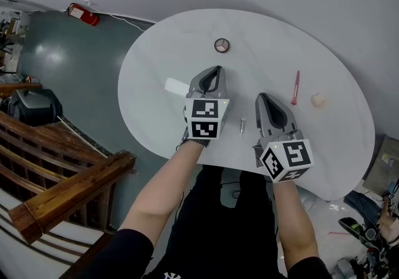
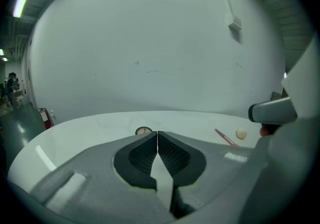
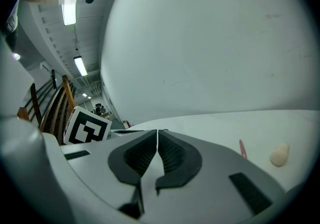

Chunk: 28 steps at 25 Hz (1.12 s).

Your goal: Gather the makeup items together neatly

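Observation:
On the white oval table lie a round compact, a pink stick, a cream sponge, a small silver tube and a flat white piece. My left gripper hovers shut and empty just short of the compact, which shows just past its tips. My right gripper is shut with nothing in it, to the right of the silver tube. The pink stick and sponge lie to the right of its tips.
A grey wall stands behind the table's far edge. A fire extinguisher lies on the floor at the far left. A wooden railing runs along the near left. Clutter sits on the floor at the lower right.

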Available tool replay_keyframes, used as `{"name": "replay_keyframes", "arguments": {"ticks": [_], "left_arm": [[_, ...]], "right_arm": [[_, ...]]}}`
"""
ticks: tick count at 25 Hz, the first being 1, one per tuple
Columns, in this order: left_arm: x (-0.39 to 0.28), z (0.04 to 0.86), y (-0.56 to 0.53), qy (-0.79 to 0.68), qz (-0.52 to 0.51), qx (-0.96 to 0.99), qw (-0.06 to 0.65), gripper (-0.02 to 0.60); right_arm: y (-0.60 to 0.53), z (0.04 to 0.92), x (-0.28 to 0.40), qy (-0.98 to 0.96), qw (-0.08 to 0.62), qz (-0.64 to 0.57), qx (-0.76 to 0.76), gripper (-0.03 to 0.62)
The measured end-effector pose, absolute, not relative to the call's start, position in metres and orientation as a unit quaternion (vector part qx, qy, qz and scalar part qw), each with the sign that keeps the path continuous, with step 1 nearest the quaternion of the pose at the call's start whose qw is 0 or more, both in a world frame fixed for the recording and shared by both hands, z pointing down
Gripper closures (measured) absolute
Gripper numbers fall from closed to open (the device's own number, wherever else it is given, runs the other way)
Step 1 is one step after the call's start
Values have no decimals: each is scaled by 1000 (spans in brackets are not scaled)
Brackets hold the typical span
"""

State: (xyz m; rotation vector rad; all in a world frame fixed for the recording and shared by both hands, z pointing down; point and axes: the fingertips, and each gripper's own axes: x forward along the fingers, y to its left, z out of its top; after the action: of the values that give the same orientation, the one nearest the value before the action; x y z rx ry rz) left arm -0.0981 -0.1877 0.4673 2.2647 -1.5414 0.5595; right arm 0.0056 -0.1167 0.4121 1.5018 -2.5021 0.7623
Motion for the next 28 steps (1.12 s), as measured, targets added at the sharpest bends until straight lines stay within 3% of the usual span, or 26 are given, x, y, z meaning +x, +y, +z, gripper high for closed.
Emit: {"name": "replay_keyframes", "arguments": {"ticks": [10, 14, 28], "left_arm": [[-101, 495, -220, -525, 205, 809, 168, 559], [-104, 505, -231, -525, 210, 808, 165, 489], [-103, 532, -261, -501, 241, 819, 144, 368]], "right_arm": [[-129, 426, 2, -824, 58, 260, 499, 577], [-130, 430, 4, -823, 58, 264, 500, 577], [-124, 445, 10, -816, 57, 276, 505, 576]]}}
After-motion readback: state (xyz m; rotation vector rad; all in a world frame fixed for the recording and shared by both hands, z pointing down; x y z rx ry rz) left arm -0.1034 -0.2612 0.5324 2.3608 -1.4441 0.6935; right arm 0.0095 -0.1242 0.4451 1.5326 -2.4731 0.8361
